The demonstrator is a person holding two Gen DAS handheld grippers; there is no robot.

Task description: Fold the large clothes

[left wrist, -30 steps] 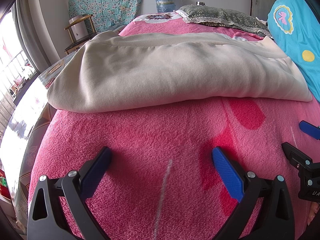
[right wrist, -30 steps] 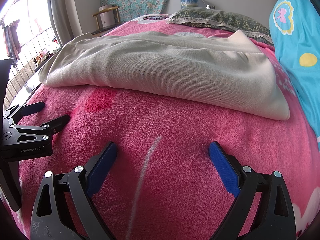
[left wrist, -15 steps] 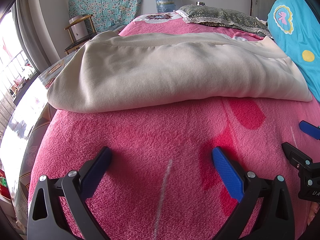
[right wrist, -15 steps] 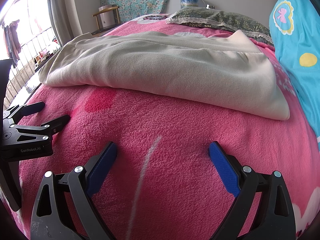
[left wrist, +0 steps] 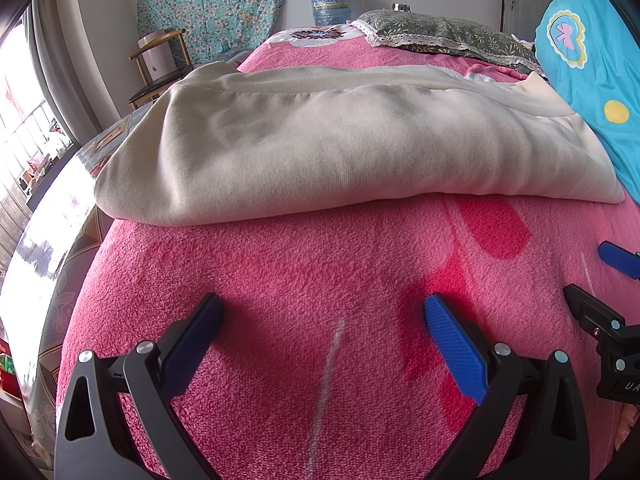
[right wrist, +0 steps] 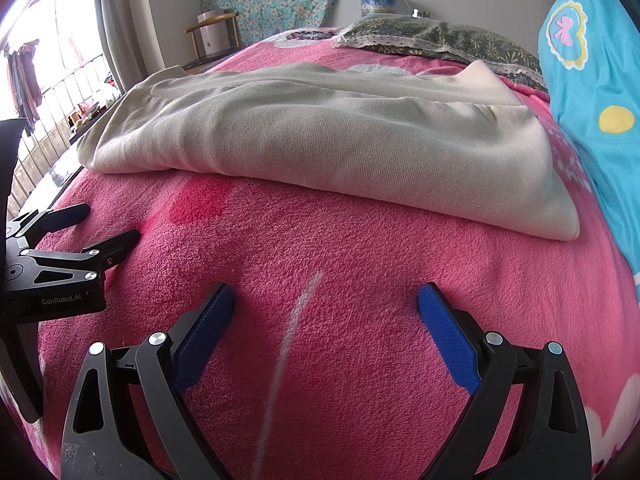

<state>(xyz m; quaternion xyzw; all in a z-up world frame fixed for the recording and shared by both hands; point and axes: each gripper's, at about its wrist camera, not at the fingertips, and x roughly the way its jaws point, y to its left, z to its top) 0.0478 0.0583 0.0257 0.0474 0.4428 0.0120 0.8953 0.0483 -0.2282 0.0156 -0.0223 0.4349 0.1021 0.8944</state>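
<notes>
A big cream garment (left wrist: 344, 152) lies folded on the pink blanket (left wrist: 320, 264) of the bed, stretched from side to side. A grey pillow (left wrist: 448, 36) sits behind it, and a blue quilt (left wrist: 592, 80) is at the right. The left hand-held gripper (left wrist: 320, 312) rests low over the blanket, near the garment but not touching it, its 2 blue fingers (left wrist: 452, 344) spread wide and holding nothing. The right hand-held gripper (right wrist: 324, 304) sits beside it, spread wide too, with nothing in it.
</notes>
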